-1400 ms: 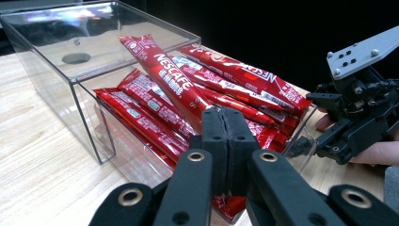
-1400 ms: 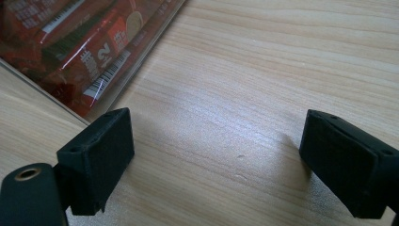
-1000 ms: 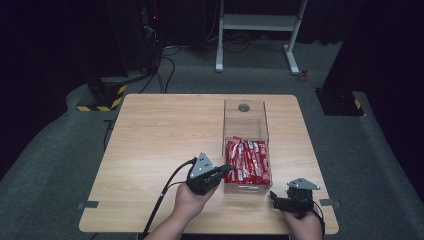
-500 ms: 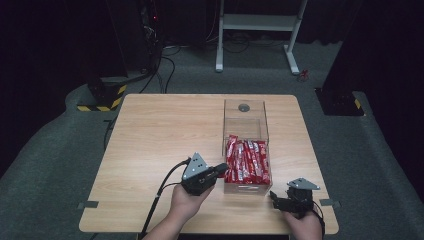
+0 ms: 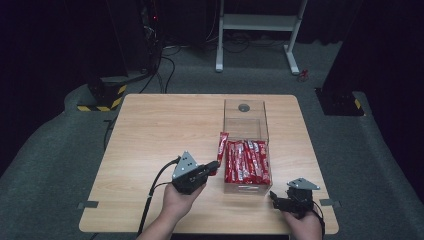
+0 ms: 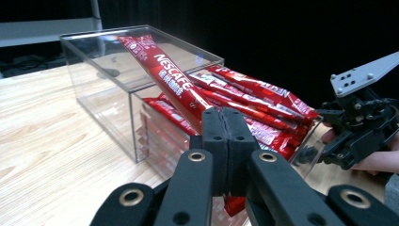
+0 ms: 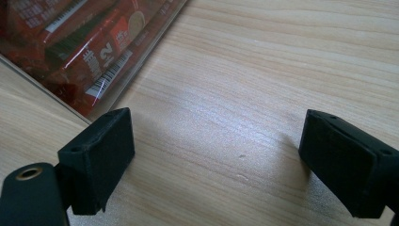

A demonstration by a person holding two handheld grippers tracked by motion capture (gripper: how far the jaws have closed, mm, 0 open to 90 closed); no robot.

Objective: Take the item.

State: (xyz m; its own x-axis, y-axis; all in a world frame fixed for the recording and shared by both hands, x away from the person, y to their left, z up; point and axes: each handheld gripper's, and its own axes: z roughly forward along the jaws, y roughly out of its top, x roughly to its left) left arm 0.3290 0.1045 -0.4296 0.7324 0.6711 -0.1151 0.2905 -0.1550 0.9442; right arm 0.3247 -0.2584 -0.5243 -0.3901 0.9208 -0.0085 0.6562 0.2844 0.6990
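My left gripper [image 5: 214, 166] is shut on the near end of a red Nescafe stick [image 5: 221, 147], just left of the clear plastic box [image 5: 246, 121]. In the left gripper view the stick [image 6: 169, 77] runs from the closed left gripper [image 6: 225, 123] up and away, leaning across the box's wall [image 6: 108, 103]. Several more red sticks [image 5: 247, 161] lie packed in the near half of the box. At the table's near right corner my right gripper [image 5: 274, 196] rests low. In the right gripper view it [image 7: 216, 155] stands open over bare wood, with nothing between its fingers, beside the box's corner [image 7: 122, 89].
The far half of the box holds no sticks; a small dark round spot [image 5: 244, 107] shows there. The wooden table [image 5: 160, 130] is bare to the left of the box. Beyond its far edge are cables, a white frame [image 5: 255, 22] and black stands on grey carpet.
My left gripper has moved left, away from the box, with the red stick in it; the stick now lies over the box's left wall. The right gripper has stayed put.
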